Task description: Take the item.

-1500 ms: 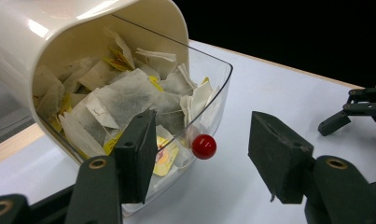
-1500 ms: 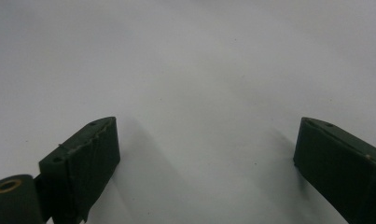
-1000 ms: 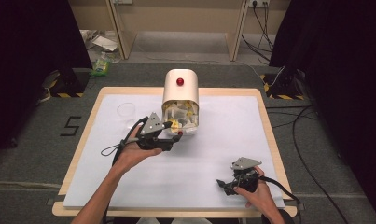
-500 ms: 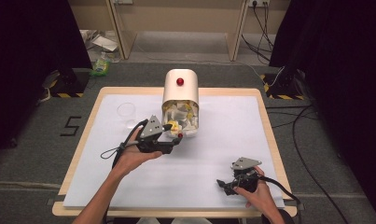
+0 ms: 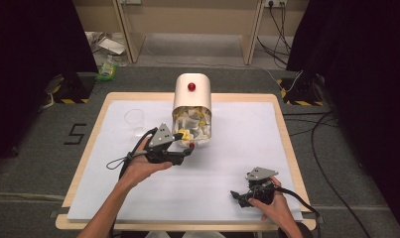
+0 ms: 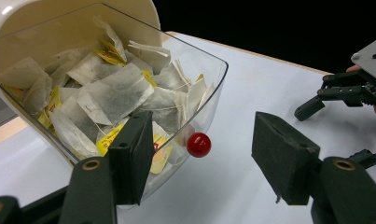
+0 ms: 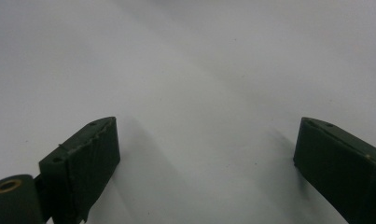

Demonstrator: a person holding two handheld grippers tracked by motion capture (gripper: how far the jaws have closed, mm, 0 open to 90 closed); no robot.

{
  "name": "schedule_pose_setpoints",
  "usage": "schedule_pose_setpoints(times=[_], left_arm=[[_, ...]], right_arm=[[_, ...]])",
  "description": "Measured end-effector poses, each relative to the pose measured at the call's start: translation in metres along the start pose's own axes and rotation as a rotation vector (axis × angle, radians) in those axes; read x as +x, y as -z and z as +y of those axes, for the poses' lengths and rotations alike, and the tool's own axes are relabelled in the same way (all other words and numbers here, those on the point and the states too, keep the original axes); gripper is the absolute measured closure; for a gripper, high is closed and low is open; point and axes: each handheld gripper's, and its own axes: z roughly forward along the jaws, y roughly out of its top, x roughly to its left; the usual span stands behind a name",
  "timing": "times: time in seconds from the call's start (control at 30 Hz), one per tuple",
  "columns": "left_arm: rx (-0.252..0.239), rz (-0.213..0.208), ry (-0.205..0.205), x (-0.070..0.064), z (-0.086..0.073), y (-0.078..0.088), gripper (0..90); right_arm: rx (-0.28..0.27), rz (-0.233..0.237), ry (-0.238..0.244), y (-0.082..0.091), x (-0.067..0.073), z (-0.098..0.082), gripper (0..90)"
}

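A cream tea bag dispenser [image 5: 191, 91] stands at the table's far middle, its clear drawer [image 5: 193, 128] tilted open and full of tea bags [image 6: 112, 91]. On the drawer's front sits a small red knob [image 6: 198, 144]. My left gripper [image 6: 206, 141] is open just in front of the drawer; the knob shows between the jaws and neither pad touches it. In the high view this left gripper [image 5: 185, 148] lies level at the drawer's near edge. My right gripper [image 5: 241, 195] rests near the front right of the table, open over bare white surface [image 7: 195, 70].
An empty clear glass [image 5: 135, 120] stands on the white mat [image 5: 247, 134] left of the dispenser. The right gripper [image 6: 337, 91] also appears far off in the left gripper view. Cables lie on the floor [image 5: 331, 148] to the right of the table.
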Motion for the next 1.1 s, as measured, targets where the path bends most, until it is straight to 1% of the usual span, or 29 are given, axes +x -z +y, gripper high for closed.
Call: schedule_pose_setpoints(times=[0.2,0.37,0.43,0.53,0.6,0.63,0.67,0.77,0.83,0.93,0.97,1.1], left_arm=[[0.007,-0.006,0.001,-0.001,0.000,0.000,37.5],[0.013,-0.022,0.018,0.002,0.003,-0.001,36.5],[0.008,-0.016,0.020,0.003,0.005,-0.001,35.4],[-0.010,-0.014,0.036,0.006,0.008,0.000,34.8],[-0.019,-0.003,0.034,0.008,0.011,0.001,34.4],[-0.028,0.005,0.043,0.011,0.014,0.001,34.5],[-0.028,0.005,0.043,0.011,0.014,0.001,34.7],[-0.032,0.024,0.045,0.017,0.021,-0.001,35.4],[-0.030,0.037,0.049,0.020,0.023,-0.003,36.0],[-0.010,0.052,0.052,0.026,0.026,-0.010,37.5],[-0.010,0.057,0.054,0.027,0.026,-0.011,37.9],[0.004,0.065,0.040,0.030,0.030,-0.019,39.9]], right_arm=[[0.001,0.000,-0.001,0.000,0.000,0.000,7.7],[0.000,0.000,0.000,0.000,0.000,0.000,7.7],[0.000,0.001,-0.001,0.000,0.000,0.000,7.7],[0.001,0.000,-0.001,0.000,0.000,0.000,7.7],[0.000,0.001,0.000,0.000,0.000,0.000,7.7],[0.001,0.000,-0.002,0.000,0.000,0.000,7.7],[0.001,0.000,-0.002,0.000,0.000,0.000,7.7],[0.000,0.000,-0.001,0.000,0.000,0.000,7.7],[0.000,0.000,0.000,0.000,0.000,0.000,7.6],[0.001,0.000,-0.002,0.000,0.000,0.000,7.7],[0.000,0.001,0.000,0.000,0.000,0.000,7.7],[0.001,0.000,-0.002,0.000,0.000,0.000,7.7]])
